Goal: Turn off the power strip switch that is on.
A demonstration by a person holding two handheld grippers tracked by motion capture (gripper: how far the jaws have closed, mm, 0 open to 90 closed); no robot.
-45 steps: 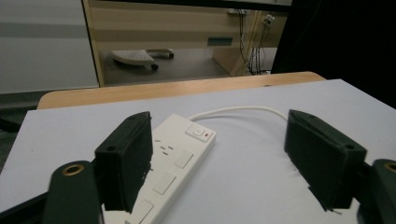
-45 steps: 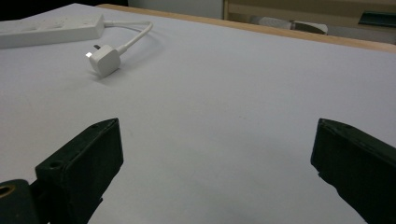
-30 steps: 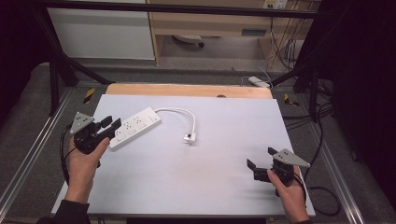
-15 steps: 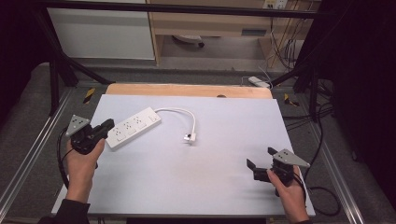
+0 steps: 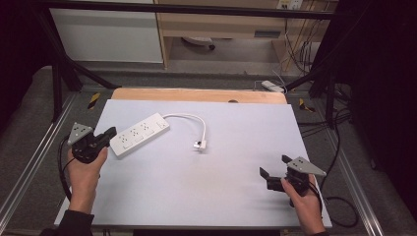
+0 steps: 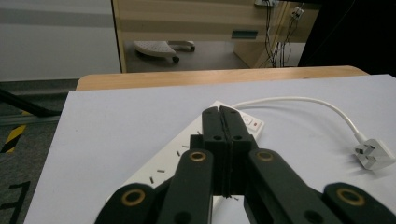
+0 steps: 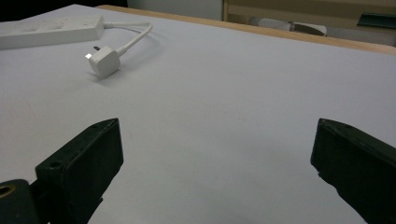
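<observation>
A white power strip (image 5: 140, 133) lies aslant on the left of the pale mat (image 5: 221, 196). Its white cable (image 5: 189, 118) curves round to a plug (image 5: 199, 144) lying loose mid-table. My left gripper (image 5: 112, 131) sits just off the strip's near end, and its jaws have just been closing with nothing between them. In the left gripper view the gripper (image 6: 219, 112) is shut, pads together above the strip (image 6: 163, 163), with the plug (image 6: 373, 155) at the right. My right gripper (image 5: 274, 166) rests open at the front right. In the right gripper view it (image 7: 215, 140) is wide and empty, the plug (image 7: 102, 60) far off.
A wooden board edge (image 5: 196, 94) runs along the back of the mat. Metal frame rails (image 5: 29, 162) flank the table on both sides. A white adapter (image 5: 272, 86) and cables lie on the floor behind, near a cabinet (image 5: 221, 24).
The left gripper's jaws, open at the strip's near end a second ago, have come together. The hand has drawn slightly back to the left. The right gripper has kept still.
</observation>
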